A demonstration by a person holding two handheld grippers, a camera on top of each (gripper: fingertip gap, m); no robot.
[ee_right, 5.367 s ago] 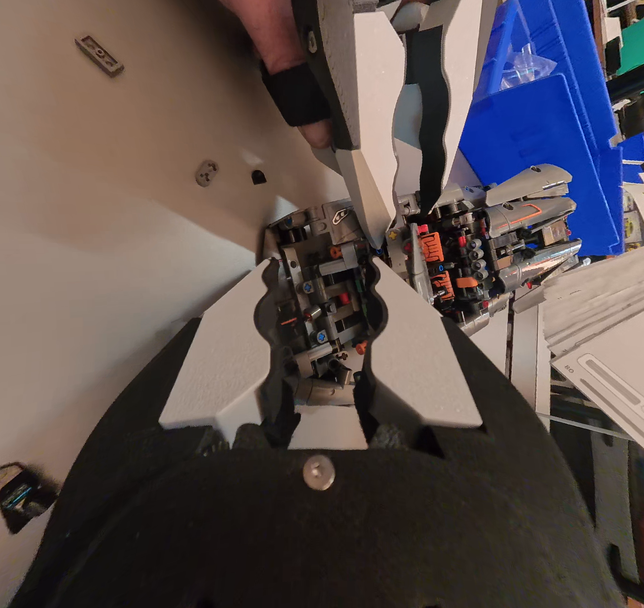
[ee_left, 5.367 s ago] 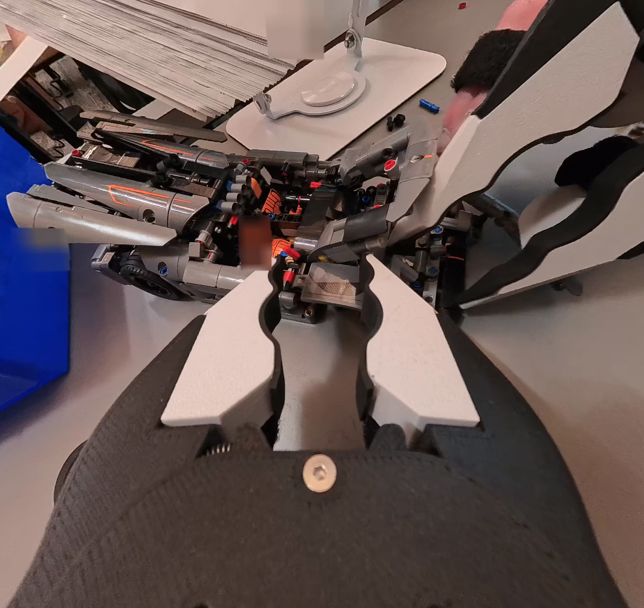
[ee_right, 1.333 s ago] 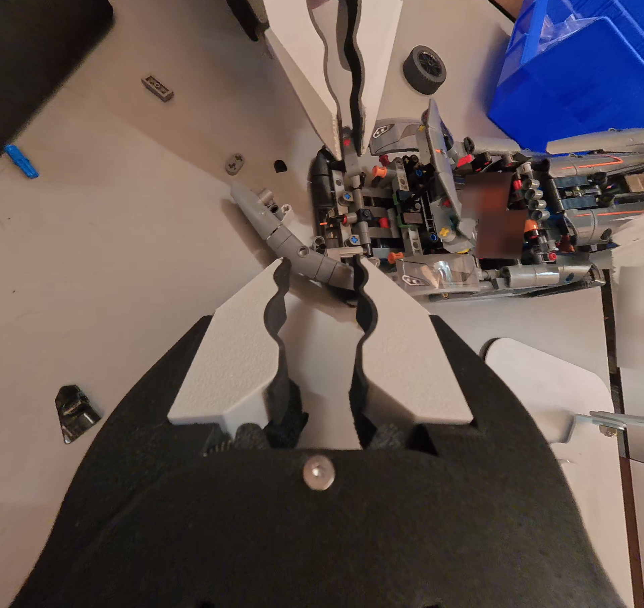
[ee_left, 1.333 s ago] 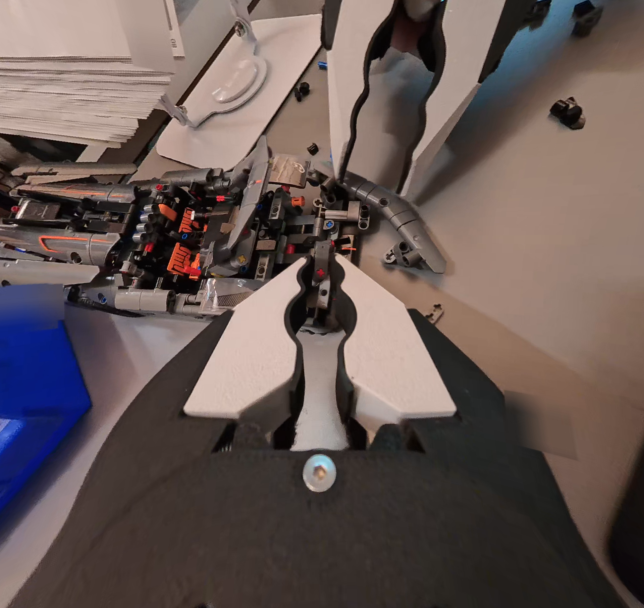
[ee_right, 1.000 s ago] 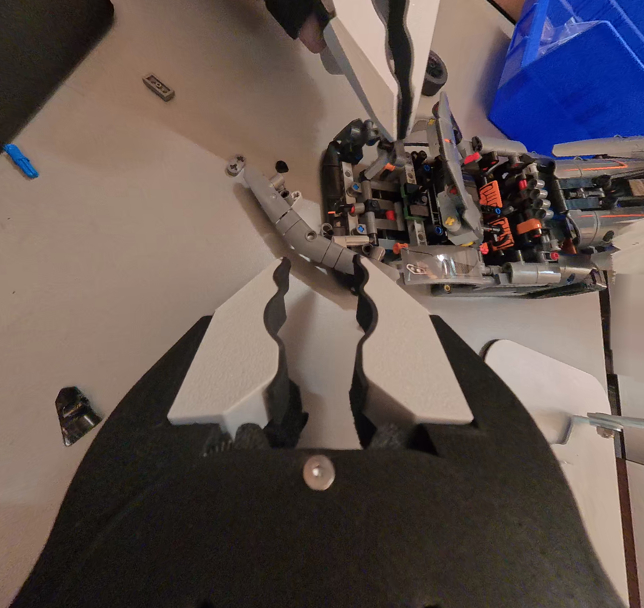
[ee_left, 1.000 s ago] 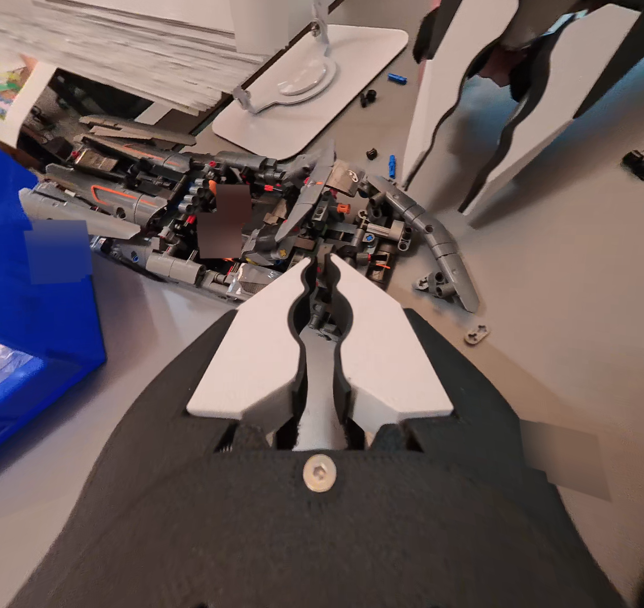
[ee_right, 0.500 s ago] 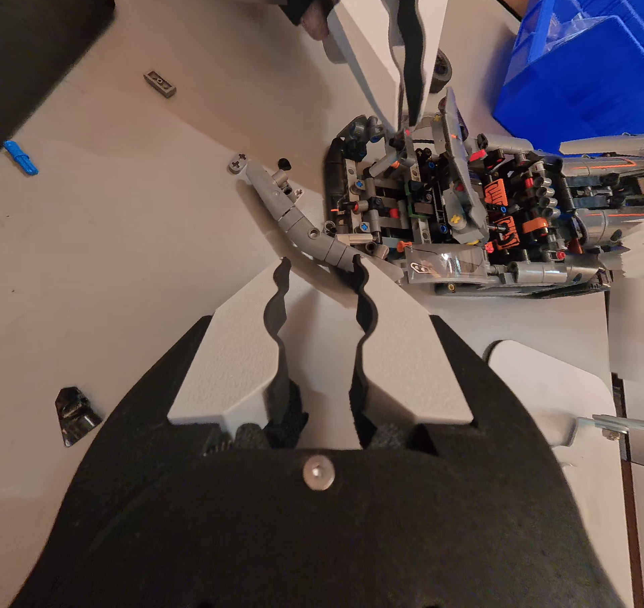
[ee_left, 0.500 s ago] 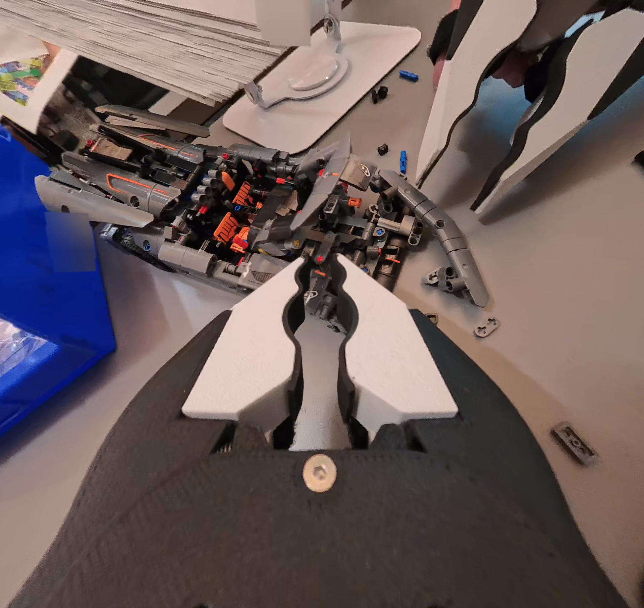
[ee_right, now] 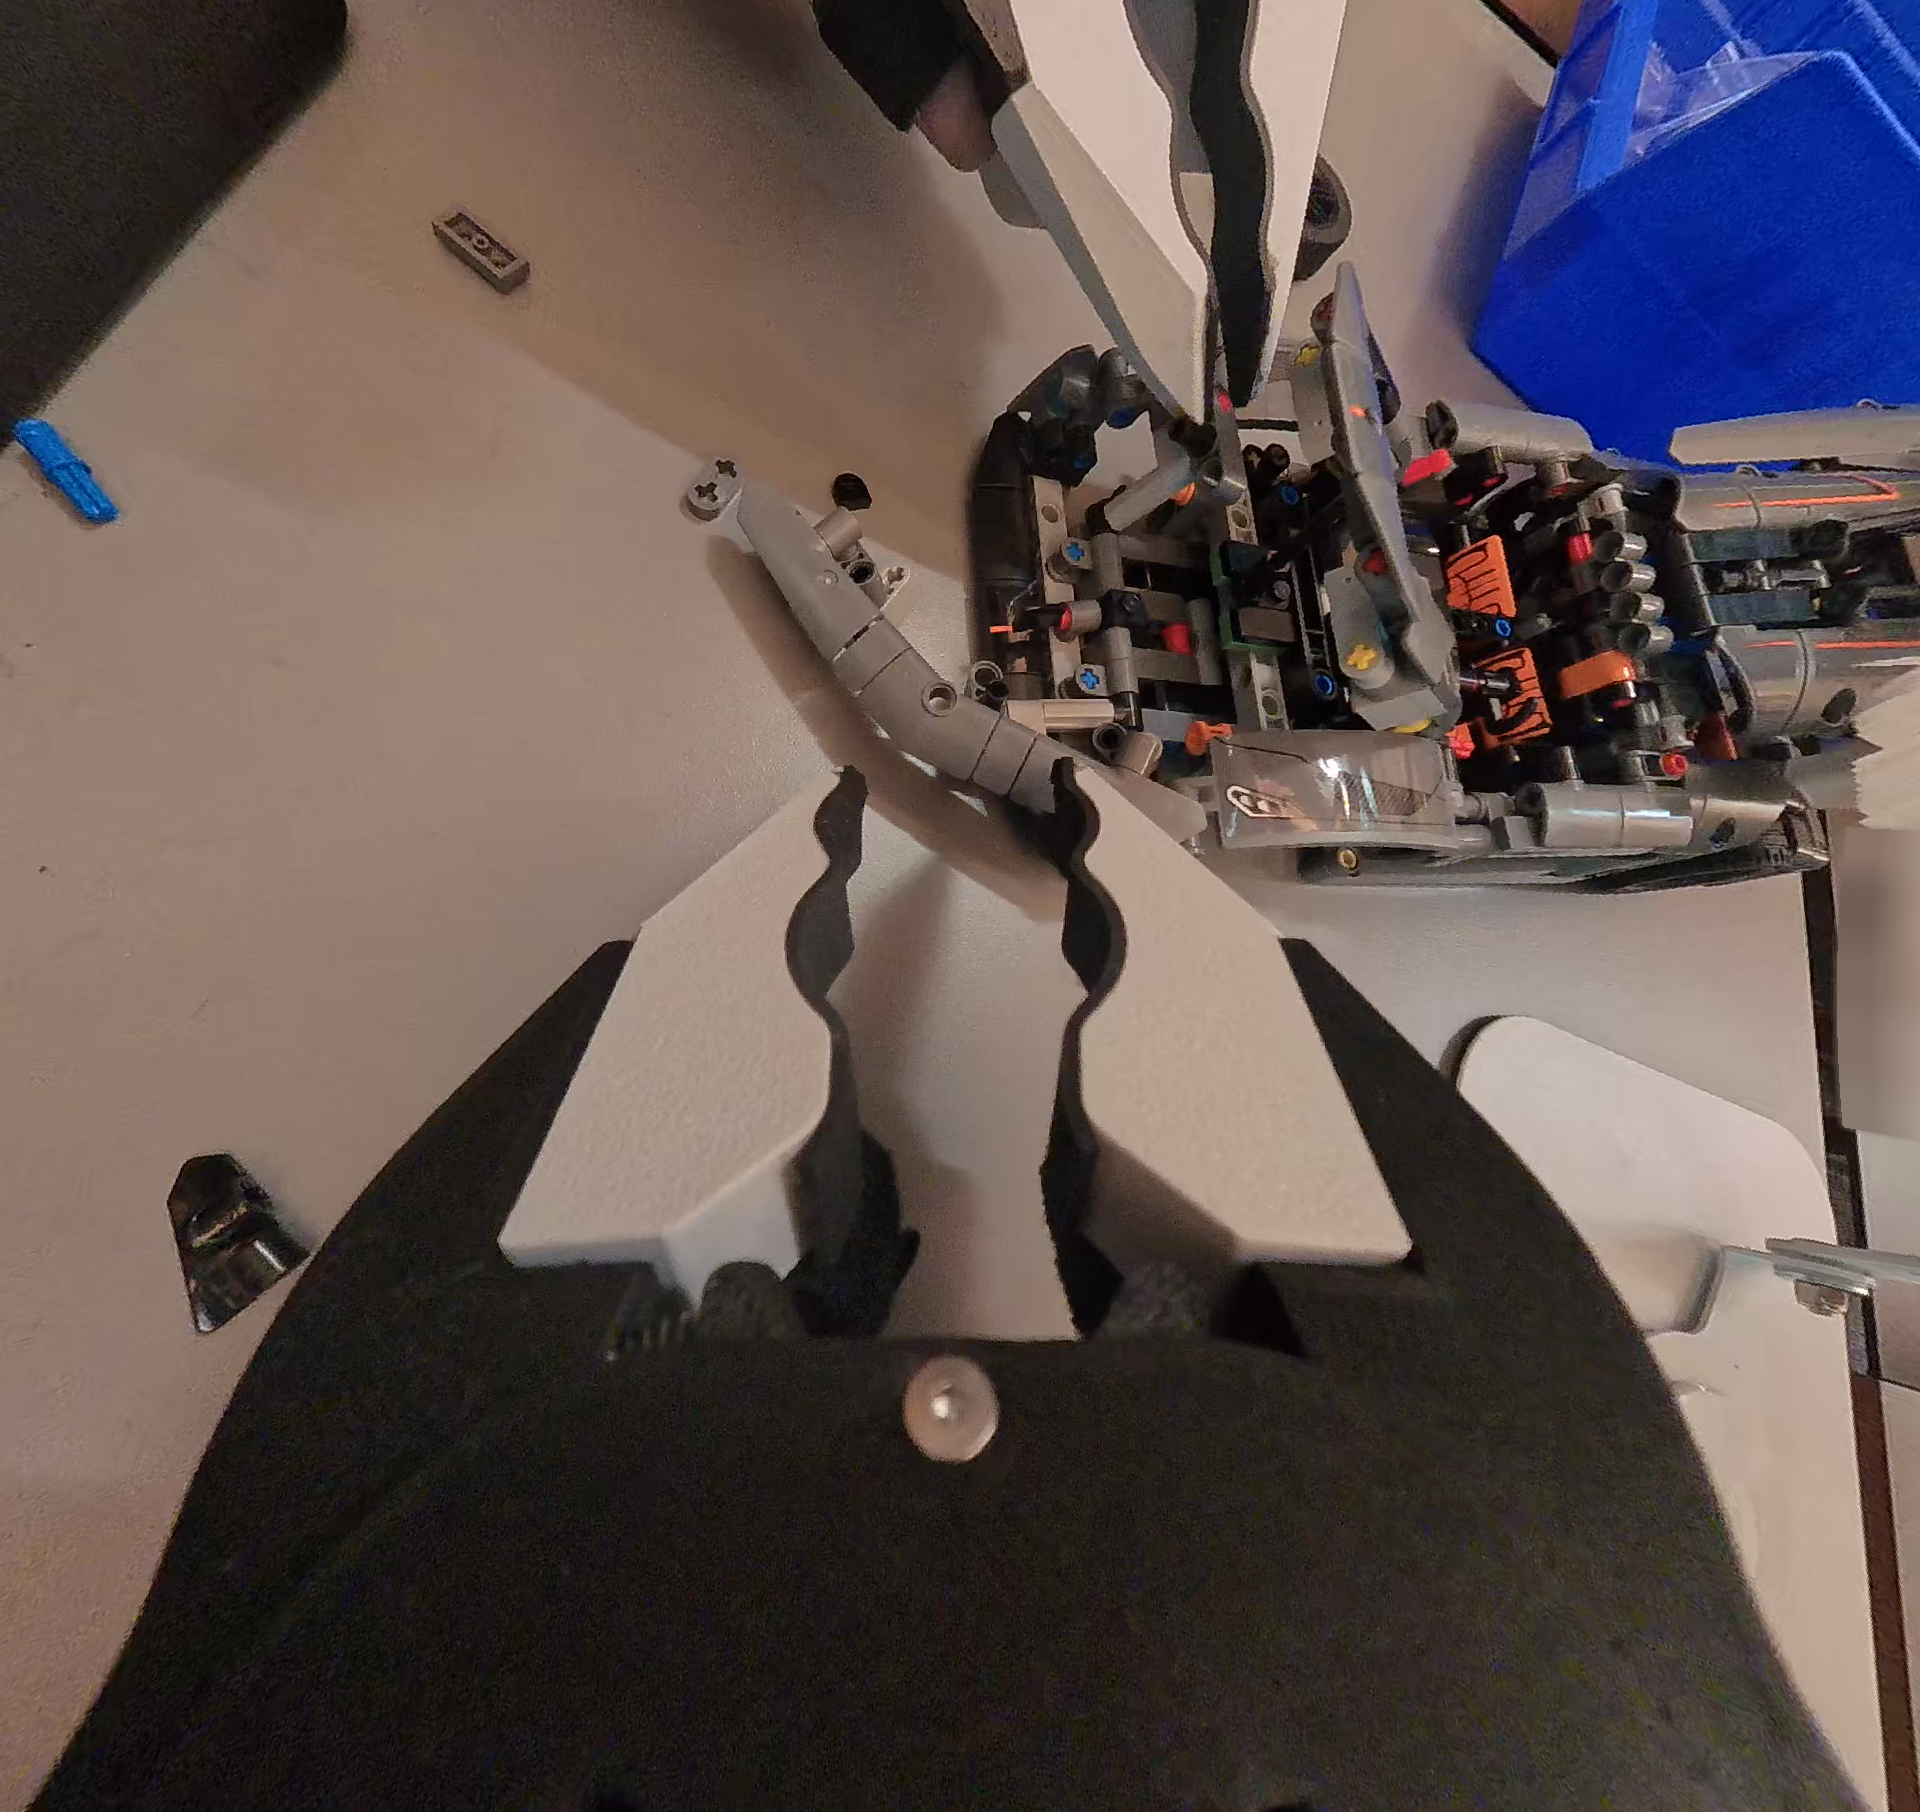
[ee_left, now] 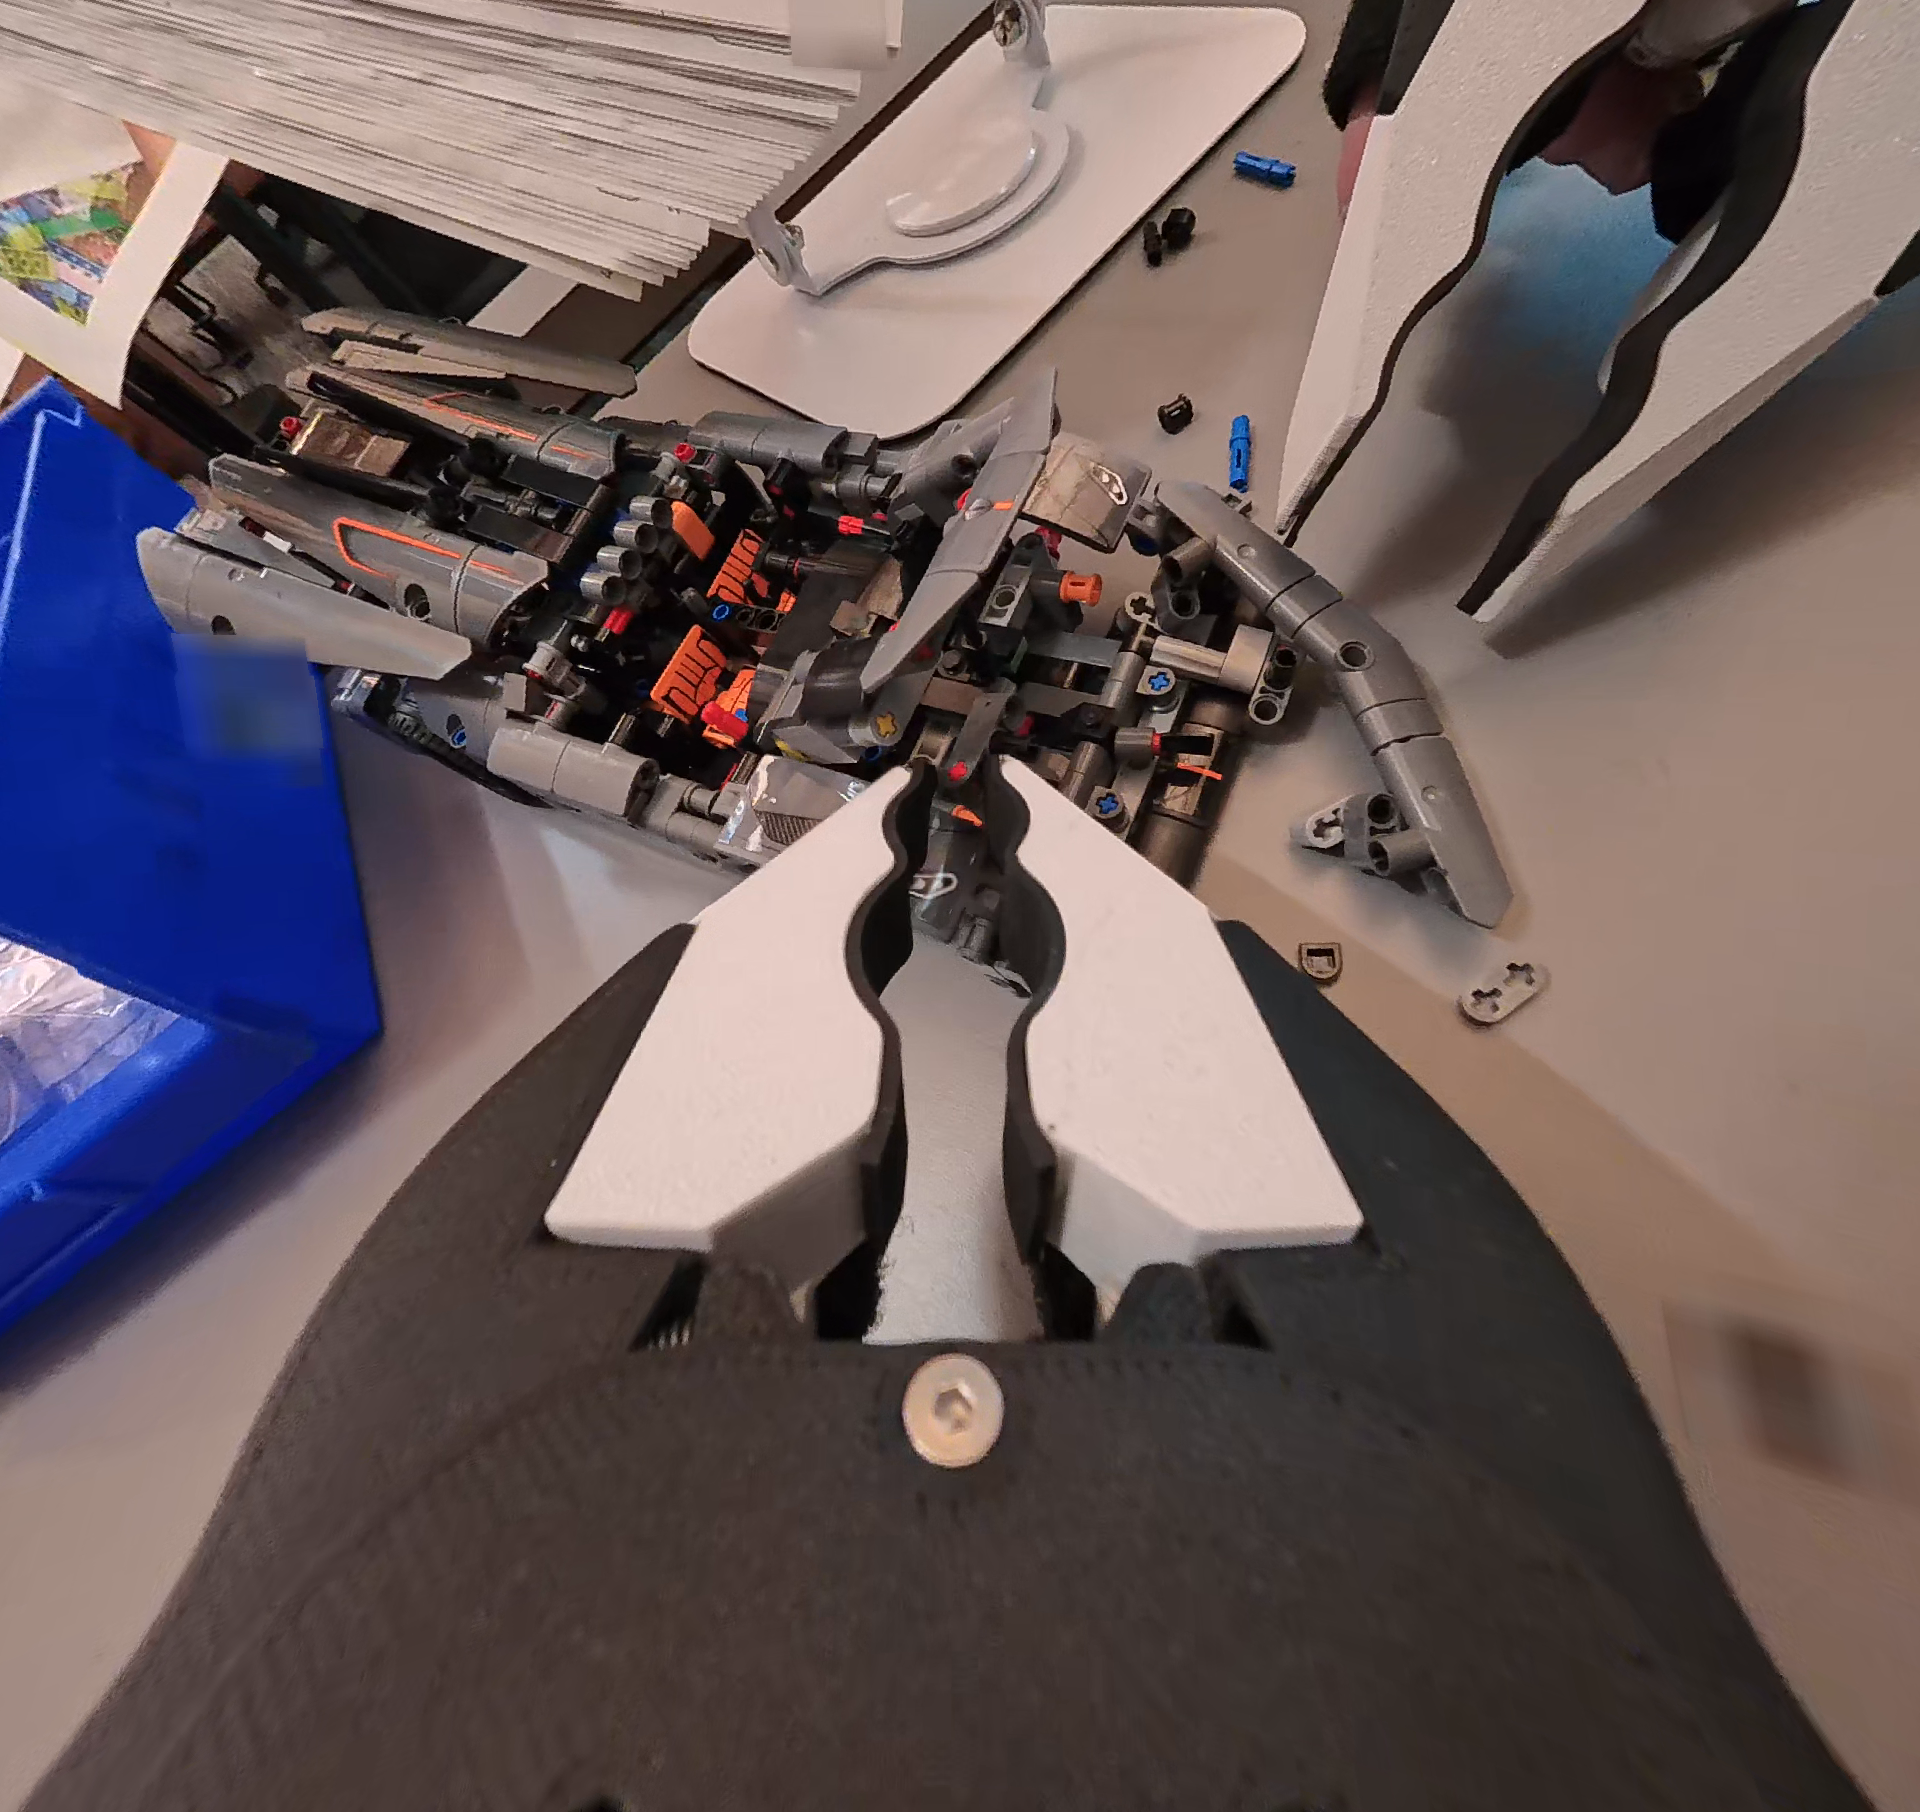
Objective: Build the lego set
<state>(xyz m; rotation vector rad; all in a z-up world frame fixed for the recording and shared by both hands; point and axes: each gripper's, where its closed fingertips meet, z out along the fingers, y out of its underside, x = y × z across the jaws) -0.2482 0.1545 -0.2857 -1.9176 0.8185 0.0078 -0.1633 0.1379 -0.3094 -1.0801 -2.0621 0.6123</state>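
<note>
Pinching a thin dark upright piece at the near edge of the lego car (ee_left: 790,619), the left gripper (ee_left: 961,775) had its 2 jaws drawn in close on that part, steadying the model on the grey table (ee_left: 1662,1087). The right gripper (ee_right: 956,786) hung with jaws parted and nothing between them. Just past its tips lay the curved grey arch (ee_right: 883,666), a chain of linked segments (still joined to the car at its near end, as far as I could tell). Its long axis ran diagonally, from beside the right fingertip (ee_right: 1070,796) up and away to the left, so the right gripper was by far the nearer. In my judgement a grab would want the jaws turned across that diagonal. Farther off sat loose bits: a small grey plate (ee_right: 480,250), a blue pin (ee_right: 64,471), and the blue bin (ee_right: 1714,235) beyond the car.
</note>
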